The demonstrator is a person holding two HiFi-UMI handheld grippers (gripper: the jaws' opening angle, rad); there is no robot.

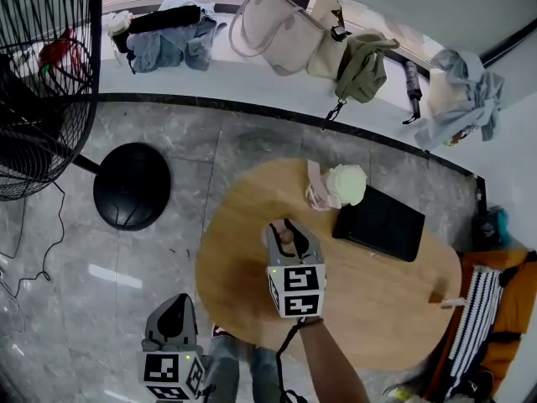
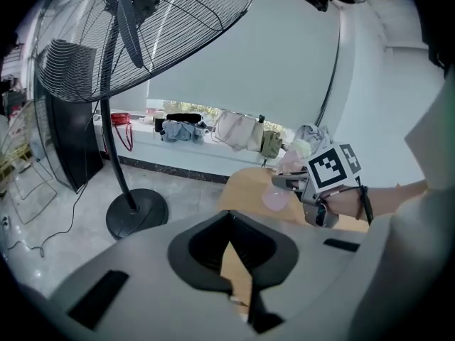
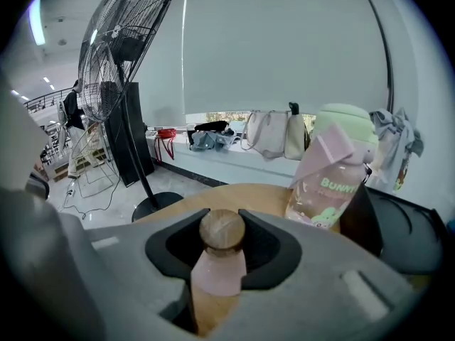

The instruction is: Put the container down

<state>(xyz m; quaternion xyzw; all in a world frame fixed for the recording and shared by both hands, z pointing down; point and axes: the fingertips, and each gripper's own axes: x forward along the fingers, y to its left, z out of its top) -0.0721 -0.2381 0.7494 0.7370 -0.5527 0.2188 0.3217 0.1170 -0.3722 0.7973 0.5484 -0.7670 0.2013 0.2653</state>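
My right gripper is shut on a small pink container with a round wooden stopper, and holds it upright over the near left part of the oval wooden table. The left gripper view shows that pink container low over the tabletop; I cannot tell whether it touches. My left gripper hangs off the table's near left edge, above the floor. Its jaws meet at the tips with nothing between them.
A pink water bottle with a pale green cap stands at the table's far side, beside a black flat case. A standing fan with a round black base is on the floor to the left. Bags and clothes lie on the window ledge.
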